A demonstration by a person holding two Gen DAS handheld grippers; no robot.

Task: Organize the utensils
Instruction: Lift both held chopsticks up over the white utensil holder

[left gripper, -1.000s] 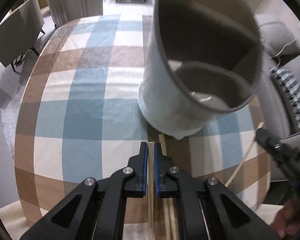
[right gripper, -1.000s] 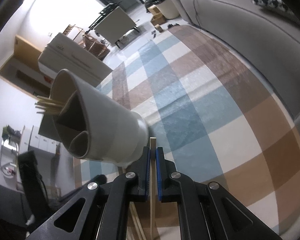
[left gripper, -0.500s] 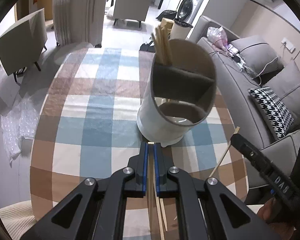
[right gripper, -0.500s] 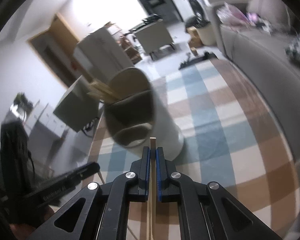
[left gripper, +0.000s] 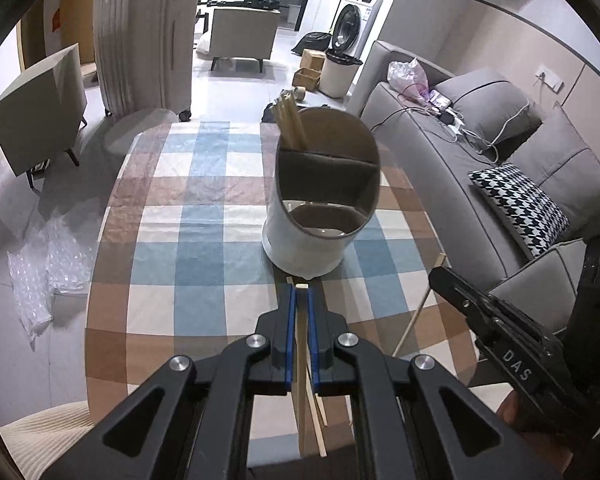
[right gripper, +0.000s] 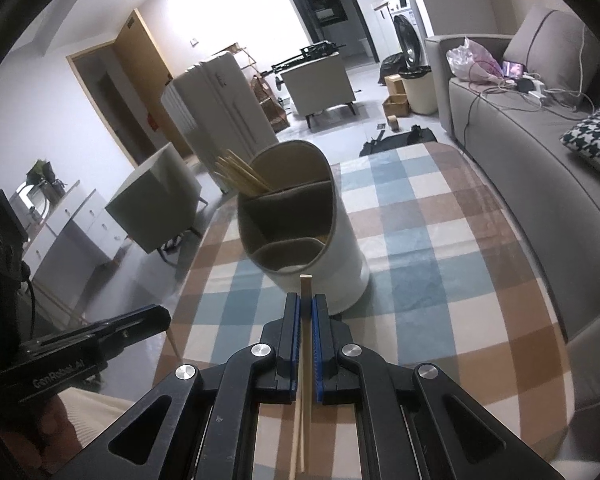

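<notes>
Living room setup: checkered tablecloth (left gripper: pixel 172 208) in blue, brown and white on a rounded table, grey sofa (left gripper: pixel 460 168) along the right, a white suitcase (left gripper: pixel 148 36) and a washing machine (left gripper: pixel 350 24) further back.

Left wrist view first. The left gripper (left gripper: pixel 300 292) is clamped tight on a wooden chopstick (left gripper: pixel 300 360), whose tip pokes out just past the blue pads. A second loose stick (left gripper: pixel 314 412) lies on the cloth below the jaws. Right ahead sits the white utensil holder (left gripper: pixel 300 240), split into compartments, with a bunch of chopsticks (left gripper: pixel 290 124) standing in the far one. The near compartments look empty of sticks. Off to the right, the right gripper (left gripper: pixel 440 276) shows up side-on, pinching its own chopstick (left gripper: pixel 416 312).

Right wrist view: same deal, the right gripper (right gripper: pixel 306 300) is closed on a chopstick (right gripper: pixel 305 340), top end sticking up in front of the holder (right gripper: pixel 340 256). The stored bunch (right gripper: pixel 240 176) leans out of the back section. The left gripper (right gripper: pixel 156 316) comes in from the lower left, with a hand (right gripper: pixel 40 436) behind it.
</notes>
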